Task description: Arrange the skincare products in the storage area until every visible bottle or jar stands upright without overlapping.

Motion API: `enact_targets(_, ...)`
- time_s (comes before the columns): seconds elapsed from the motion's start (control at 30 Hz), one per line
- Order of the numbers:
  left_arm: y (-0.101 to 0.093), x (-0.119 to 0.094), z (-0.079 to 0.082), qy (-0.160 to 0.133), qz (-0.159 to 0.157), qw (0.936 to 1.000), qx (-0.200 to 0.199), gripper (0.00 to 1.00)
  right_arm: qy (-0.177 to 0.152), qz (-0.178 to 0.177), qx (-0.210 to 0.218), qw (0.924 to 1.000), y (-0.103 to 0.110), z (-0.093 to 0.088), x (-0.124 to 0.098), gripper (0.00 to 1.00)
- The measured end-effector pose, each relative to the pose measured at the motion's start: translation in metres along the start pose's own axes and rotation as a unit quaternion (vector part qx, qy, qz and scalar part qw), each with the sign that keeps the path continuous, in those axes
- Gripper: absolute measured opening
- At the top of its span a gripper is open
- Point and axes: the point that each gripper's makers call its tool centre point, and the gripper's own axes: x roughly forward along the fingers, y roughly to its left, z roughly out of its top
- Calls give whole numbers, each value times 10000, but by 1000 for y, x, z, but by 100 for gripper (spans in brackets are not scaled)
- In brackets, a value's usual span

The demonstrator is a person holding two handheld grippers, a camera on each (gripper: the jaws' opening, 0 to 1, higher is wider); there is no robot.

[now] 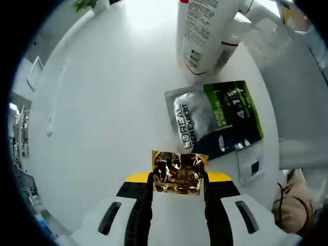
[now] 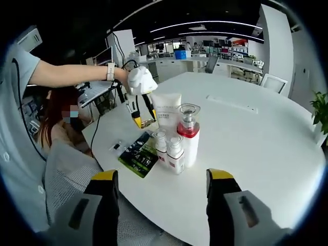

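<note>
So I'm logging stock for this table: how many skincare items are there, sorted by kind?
Tubes standing upright: 1, the white tube
Pump bottles: 1, the red-collared pump bottle
Small bottles: 2, and
Flat sachets lying on the table: 1, the L'Oreal Men Expert sachet
Gold foil packets: 1, held in the left gripper
Total: 6
</note>
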Motion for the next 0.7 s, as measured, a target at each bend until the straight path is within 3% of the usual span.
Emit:
enact_targets(0.23, -15, -3, -15, 136, 57, 9995, -282, 36, 62, -11, -88, 9999, 4, -2, 1, 80)
enact_targets(0.43, -28, 1, -24, 237, 14, 9982, -555, 36, 70, 49, -169, 9998, 10, -2, 1, 79)
enact_targets(0.7, -37, 8, -25, 311, 0, 9959, -845, 36, 153, 77, -227, 9996, 13, -5, 0, 78)
